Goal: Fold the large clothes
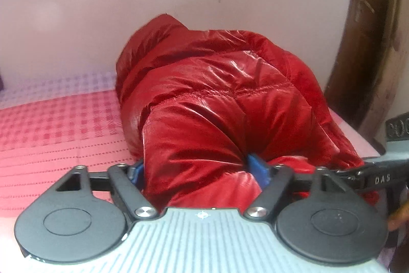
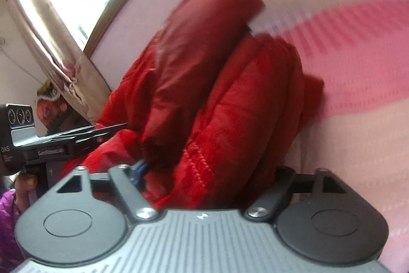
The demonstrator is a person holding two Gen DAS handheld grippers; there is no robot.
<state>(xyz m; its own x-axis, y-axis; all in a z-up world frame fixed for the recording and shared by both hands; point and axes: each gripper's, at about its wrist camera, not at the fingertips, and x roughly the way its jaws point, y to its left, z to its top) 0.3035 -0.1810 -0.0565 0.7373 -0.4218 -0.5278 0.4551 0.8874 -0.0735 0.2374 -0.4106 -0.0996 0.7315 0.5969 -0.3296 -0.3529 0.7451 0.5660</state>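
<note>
A shiny red puffer jacket (image 1: 217, 83) lies bunched on a pink checked bedspread (image 1: 56, 124), reaching toward the wall. My left gripper (image 1: 199, 168) is shut on the jacket's near edge, with a thick fold of fabric between its blue pads (image 1: 258, 165). My right gripper (image 2: 204, 170) is shut on a thick roll of the same jacket (image 2: 230, 106); its view is tilted and blurred. The right gripper also shows at the right edge of the left wrist view (image 1: 378, 170). The left gripper shows at the left of the right wrist view (image 2: 76, 137).
A pale wall (image 1: 127, 17) stands behind the bed. A dark wooden frame (image 1: 368, 42) rises at the right. A window with a beige curtain (image 2: 51, 37) is at the left of the right wrist view. The bedspread (image 2: 358, 55) stretches to the right of the jacket.
</note>
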